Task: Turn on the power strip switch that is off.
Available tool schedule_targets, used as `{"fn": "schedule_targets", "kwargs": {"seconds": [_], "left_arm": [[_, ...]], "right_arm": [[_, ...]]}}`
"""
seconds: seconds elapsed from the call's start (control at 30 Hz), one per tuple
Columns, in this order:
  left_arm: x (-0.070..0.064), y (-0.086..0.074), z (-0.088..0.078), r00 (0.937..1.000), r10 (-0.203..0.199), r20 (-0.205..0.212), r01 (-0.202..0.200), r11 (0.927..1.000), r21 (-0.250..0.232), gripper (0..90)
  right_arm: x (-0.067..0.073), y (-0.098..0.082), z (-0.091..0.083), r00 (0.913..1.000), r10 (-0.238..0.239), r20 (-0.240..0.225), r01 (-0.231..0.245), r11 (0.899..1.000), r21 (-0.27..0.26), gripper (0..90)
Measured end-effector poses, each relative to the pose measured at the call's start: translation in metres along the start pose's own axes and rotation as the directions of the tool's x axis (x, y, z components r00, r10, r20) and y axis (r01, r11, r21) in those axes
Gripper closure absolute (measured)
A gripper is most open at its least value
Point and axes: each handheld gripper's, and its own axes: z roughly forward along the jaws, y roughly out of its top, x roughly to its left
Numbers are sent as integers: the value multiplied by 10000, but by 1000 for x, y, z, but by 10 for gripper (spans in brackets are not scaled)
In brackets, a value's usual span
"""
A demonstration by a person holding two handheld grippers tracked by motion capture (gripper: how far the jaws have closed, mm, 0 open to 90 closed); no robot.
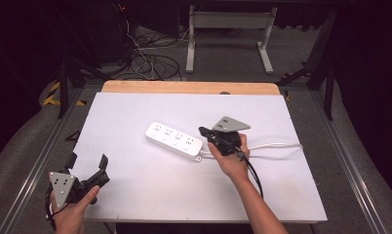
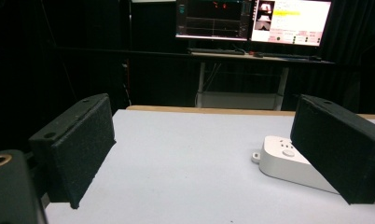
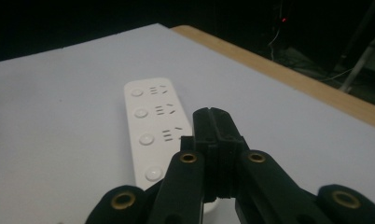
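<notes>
The right gripper (image 1: 207, 134), a black two-jaw tool with a grey three-cornered plate on top, hovered over the cable end of the long white plastic power strip (image 1: 174, 141), its jaws pressed flat together with nothing between them. In the right gripper view the clenched jaws sat above the last of the round switch buttons on the strip (image 3: 154, 126), so the work seemed to be pressing that switch; whether the tip already touched the button could not be told, since the jaws hid the spot. Judged from that, the approach was done and the press itself, or its release, was left.

The strip lay flat near the middle of the matte white table (image 1: 135, 195), slanting from ten o'clock to four o'clock, a smooth rounded-corner bar with a row of sockets and buttons. Its white cable (image 1: 277, 145) ran off toward three o'clock, just beside the right hand.

The left gripper (image 1: 88, 164) rested idle at the table's seven o'clock corner, well apart from the strip, its jaws spread wide and empty. Their foam-like black pads (image 2: 80, 144) looked coarse and blocky. Beyond the table's bare wooden edge (image 1: 189, 87) at twelve o'clock lay dark floor and tangled cables.
</notes>
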Motion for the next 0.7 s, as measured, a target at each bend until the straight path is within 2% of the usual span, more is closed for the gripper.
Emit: {"fn": "schedule_targets", "kwargs": {"seconds": [0.2, 0.33, 0.43, 0.57, 0.63, 0.7], "left_arm": [[-1, 0, 0, 10000, 2, -18, -2, 10000, 21, 69], [-1, -1, 1, 10000, 65, -23, -65, 10000, -18, 69], [-1, -1, 1, 10000, 80, -27, -80, 10000, -12, 69], [-2, -1, 1, 10000, 89, 8, -89, 10000, 28, 69], [-3, -1, 2, 9999, 96, 31, -96, 9999, 43, 69], [-3, -1, 3, 9999, 126, 56, -126, 9999, 42, 69]], "right_arm": [[-24, -15, -49, 9990, 92, 438, -55, 9965, -830, 900], [-34, -31, -76, 9964, 325, 784, -199, 9875, -1563, 900], [-39, -43, -92, 9927, 485, 1101, -250, 9785, -2047, 875], [-44, -55, -109, 9882, 733, 1345, -403, 9715, -2335, 890], [-45, -59, -116, 9870, 695, 1446, -317, 9681, -2486, 850], [-45, -64, -121, 9838, 856, 1574, -399, 9612, -2730, 704]]}}
